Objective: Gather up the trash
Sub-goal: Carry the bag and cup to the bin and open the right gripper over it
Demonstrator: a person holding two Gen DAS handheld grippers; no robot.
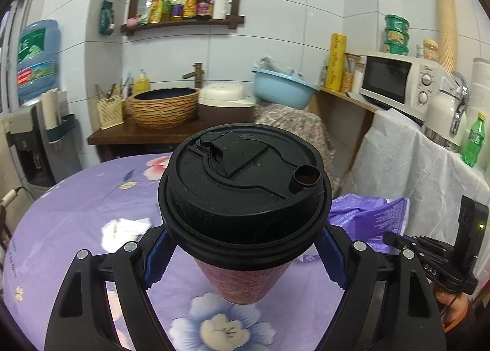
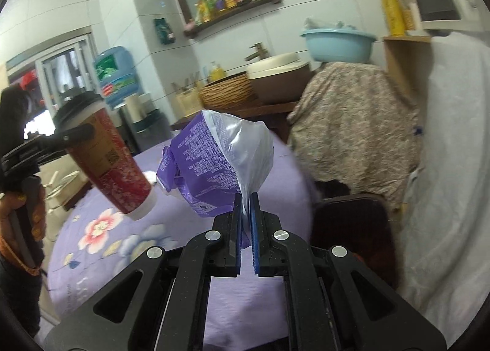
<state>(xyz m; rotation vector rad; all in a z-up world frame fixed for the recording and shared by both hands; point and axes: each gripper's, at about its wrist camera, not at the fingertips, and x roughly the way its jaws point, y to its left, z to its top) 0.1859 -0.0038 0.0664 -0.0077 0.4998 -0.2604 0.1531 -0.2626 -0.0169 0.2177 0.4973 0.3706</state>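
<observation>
My left gripper [image 1: 243, 254] is shut on a red paper coffee cup [image 1: 245, 280] with a black lid [image 1: 245, 195], held above the round table. The cup also shows at the left of the right wrist view [image 2: 110, 161], tilted, with the left gripper [image 2: 61, 136] clamped under its lid. My right gripper [image 2: 246, 207] is shut on a purple and white plastic bag [image 2: 214, 158] and holds it up over the table. The bag [image 1: 367, 216] shows in the left wrist view to the right of the cup. A crumpled white tissue [image 1: 122, 228] lies on the table to the cup's left.
The table has a purple flowered cloth [image 1: 76, 216]. A dark chair [image 2: 352, 228] stands at its right edge. Behind are a wooden counter with a wicker sink [image 1: 163, 106], a blue basin [image 1: 283, 87], a microwave [image 1: 398, 81] and a water dispenser [image 1: 36, 75].
</observation>
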